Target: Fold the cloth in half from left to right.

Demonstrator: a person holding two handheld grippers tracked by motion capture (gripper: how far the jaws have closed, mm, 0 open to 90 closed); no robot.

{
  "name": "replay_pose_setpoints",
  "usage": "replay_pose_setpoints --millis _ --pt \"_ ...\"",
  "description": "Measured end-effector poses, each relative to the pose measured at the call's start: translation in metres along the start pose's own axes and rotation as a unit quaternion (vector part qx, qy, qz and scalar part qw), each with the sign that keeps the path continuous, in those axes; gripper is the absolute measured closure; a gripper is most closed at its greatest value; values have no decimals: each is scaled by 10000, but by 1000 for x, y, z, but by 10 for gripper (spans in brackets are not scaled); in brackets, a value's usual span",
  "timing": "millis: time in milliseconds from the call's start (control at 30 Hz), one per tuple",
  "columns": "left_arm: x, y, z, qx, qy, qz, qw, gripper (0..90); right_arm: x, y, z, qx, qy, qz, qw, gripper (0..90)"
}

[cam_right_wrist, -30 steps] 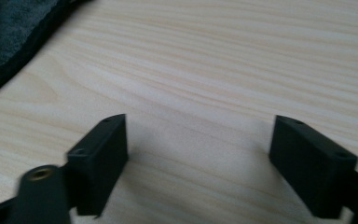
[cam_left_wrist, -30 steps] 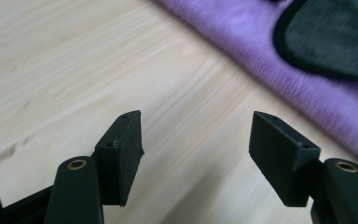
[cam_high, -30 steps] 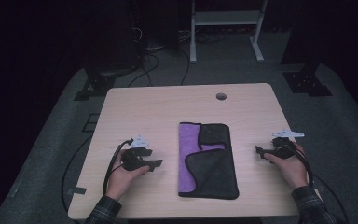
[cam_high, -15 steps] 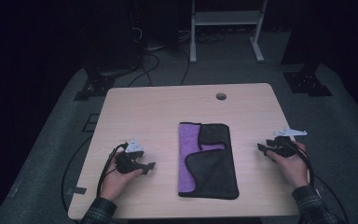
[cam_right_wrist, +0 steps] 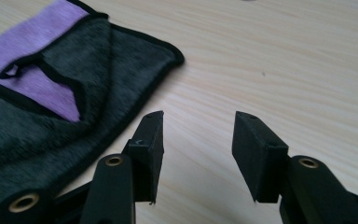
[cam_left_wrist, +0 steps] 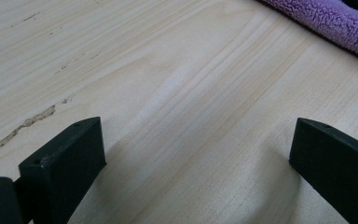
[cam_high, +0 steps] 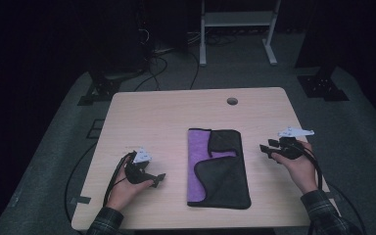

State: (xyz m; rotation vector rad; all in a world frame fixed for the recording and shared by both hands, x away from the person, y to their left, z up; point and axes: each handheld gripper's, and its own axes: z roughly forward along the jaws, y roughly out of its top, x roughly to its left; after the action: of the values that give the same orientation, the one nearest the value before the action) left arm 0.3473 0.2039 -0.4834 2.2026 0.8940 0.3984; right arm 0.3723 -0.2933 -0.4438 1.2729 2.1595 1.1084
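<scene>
A folded cloth [cam_high: 219,166], purple on one face and dark grey on the other with black edging, lies in the middle of the wooden table [cam_high: 176,117]. My left gripper [cam_high: 157,179] rests low on the wood to the cloth's left; its jaws have just been opening and stand wide with bare wood between them [cam_left_wrist: 196,154]. A strip of the purple cloth [cam_left_wrist: 326,23] lies beyond them. My right gripper [cam_high: 266,150] hovers to the right of the cloth, jaws partly apart after closing somewhat, nothing between them [cam_right_wrist: 198,135]. The cloth's corner [cam_right_wrist: 121,60] lies just left of its jaws.
A round cable hole [cam_high: 232,101] is in the table near its far edge. Beyond the table stand a white frame [cam_high: 235,29] and black stands [cam_high: 323,83] on the dark floor, with cables [cam_high: 161,58]. Black cables trail from both grippers.
The left gripper has shifted slightly toward me and its jaws have opened wide. The right gripper has risen a little and its jaws have narrowed. The cloth has not moved.
</scene>
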Motion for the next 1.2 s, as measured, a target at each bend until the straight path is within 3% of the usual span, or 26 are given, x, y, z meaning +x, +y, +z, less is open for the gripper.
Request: replay_pose_setpoints --millis 367,833,1200 --pt "0 0 1 34 7 6 10000 0 24 21 16 -52 393 -180 9991 516" --pt "0 0 1 35 7 5 10000 0 58 46 37 -114 857 -429 9953 533" --pt "0 0 1 19 6 -8 10000 0 86 55 58 102 1146 -713 9908 526"
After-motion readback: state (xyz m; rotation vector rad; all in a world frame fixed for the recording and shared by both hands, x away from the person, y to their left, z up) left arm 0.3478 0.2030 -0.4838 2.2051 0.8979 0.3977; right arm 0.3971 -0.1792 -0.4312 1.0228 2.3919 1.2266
